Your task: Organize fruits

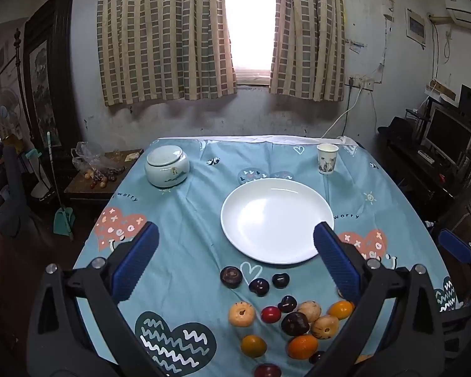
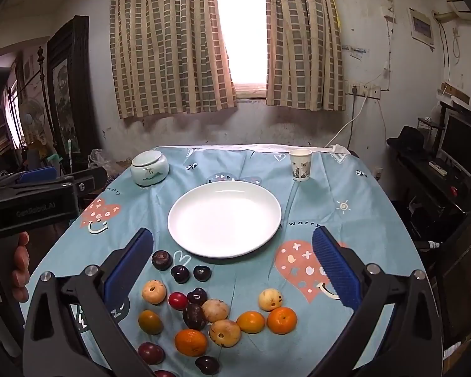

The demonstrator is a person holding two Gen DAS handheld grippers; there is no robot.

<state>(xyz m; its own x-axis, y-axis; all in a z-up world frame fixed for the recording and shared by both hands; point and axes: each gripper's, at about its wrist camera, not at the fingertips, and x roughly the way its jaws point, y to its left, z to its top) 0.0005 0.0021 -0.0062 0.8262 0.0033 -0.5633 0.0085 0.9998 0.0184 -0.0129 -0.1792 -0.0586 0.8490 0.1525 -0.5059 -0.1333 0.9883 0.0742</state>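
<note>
Blue-padded fingers (image 2: 336,267) of the right gripper (image 2: 232,262) are spread wide and hold nothing, low in the frame. Between them the fruits (image 2: 204,314), oranges, dark plums and pale round ones, are scattered on the blue tablecloth (image 2: 361,194), just below the white plate (image 2: 185,235) at the centre. The left gripper (image 1: 235,260) is likewise released and empty, its fingers framing the same pile. A lidded jar (image 2: 149,168) and a paper cup (image 2: 300,165) are seen toward the upper part of the cloth.
</note>
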